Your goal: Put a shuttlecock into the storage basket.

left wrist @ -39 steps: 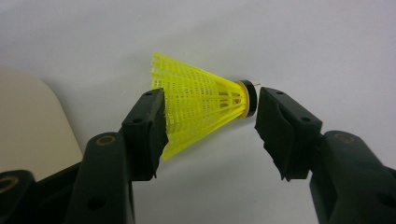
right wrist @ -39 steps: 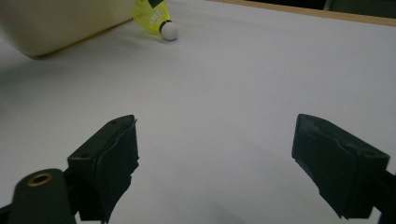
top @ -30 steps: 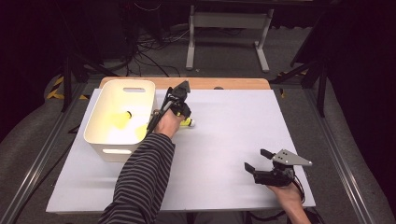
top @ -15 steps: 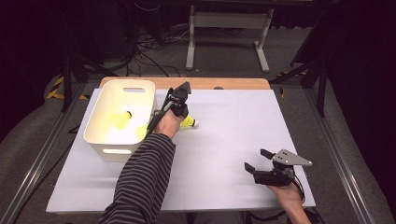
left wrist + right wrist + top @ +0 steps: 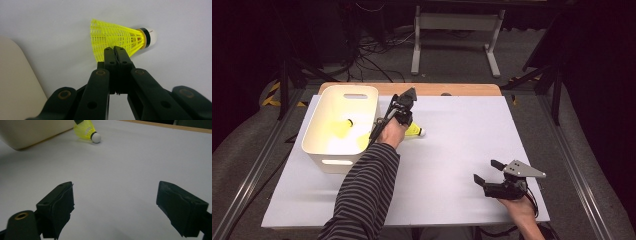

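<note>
— Right gripper [image 5: 486, 171] first: how is it seen?

— It is held low at the near right corner of the table [image 5: 462, 150]; its jaws are spread wide, and nothing is seen between them; in the right gripper view only bare white table is framed by the two black pads [image 5: 60, 202].

— And the left gripper [image 5: 404, 102]?

— It is reached farther out by a striped sleeve [image 5: 362, 195], just right of the bin [image 5: 312, 145]; its jaws have just been closing, and they are now seen pressed together on the skirt edge of a yellow shuttlecock [image 5: 117, 40].

— Where is the shuttlecock placed?

— It is laid on its side on the table, just beside the bin's right wall; its white cork is pointed away from the bin; the netted skirt is pinched at its rim by the left pads [image 5: 110, 56]; whether it is lifted clear of the table cannot be told.

— Anything farther off?

— Yellow shuttlecocks [image 5: 343, 129] are seen inside the bin; a wooden edge [image 5: 452, 89] is shown at the table's far side; beyond it, a grey stand [image 5: 457, 30] is set on the floor.
</note>
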Motion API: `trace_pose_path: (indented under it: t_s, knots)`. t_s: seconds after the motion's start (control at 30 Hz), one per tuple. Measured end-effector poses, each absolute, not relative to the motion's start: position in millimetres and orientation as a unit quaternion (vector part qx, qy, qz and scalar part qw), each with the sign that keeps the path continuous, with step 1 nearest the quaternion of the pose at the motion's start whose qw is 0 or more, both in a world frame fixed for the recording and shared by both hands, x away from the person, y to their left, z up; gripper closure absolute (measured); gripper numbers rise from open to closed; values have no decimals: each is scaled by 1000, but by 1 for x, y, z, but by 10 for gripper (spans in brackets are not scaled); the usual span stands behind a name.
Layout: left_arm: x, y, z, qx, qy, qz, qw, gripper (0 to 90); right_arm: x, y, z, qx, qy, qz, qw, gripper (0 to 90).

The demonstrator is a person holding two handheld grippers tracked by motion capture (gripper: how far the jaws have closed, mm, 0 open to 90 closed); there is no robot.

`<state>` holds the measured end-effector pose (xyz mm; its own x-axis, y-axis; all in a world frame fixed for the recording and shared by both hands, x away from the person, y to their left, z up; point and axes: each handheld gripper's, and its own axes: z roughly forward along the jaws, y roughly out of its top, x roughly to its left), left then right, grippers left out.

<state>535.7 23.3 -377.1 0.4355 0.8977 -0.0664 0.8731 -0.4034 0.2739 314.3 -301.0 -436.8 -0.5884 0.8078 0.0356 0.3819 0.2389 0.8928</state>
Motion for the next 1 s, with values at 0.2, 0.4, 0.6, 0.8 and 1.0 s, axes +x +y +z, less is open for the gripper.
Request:
trace_pose_path:
  t_s: [0.2, 0.4, 0.6, 0.8, 1.0]
  knots:
    - [534, 22, -376, 837, 527, 45, 139, 899, 314, -301, -437, 395, 755, 474, 224, 149]
    - [532, 22, -373, 841, 521, 43, 141, 900, 314, -301, -437, 396, 755, 473, 223, 149]
    - [528, 20, -370, 844, 514, 41, 147, 900, 314, -301, -437, 396, 755, 473, 224, 149]
    - [525, 19, -367, 846, 509, 38, 151, 900, 314, -300, -437, 395, 756, 472, 224, 149]
    - [521, 21, -362, 848, 506, 38, 157, 900, 314, -300, -437, 396, 756, 471, 224, 149]
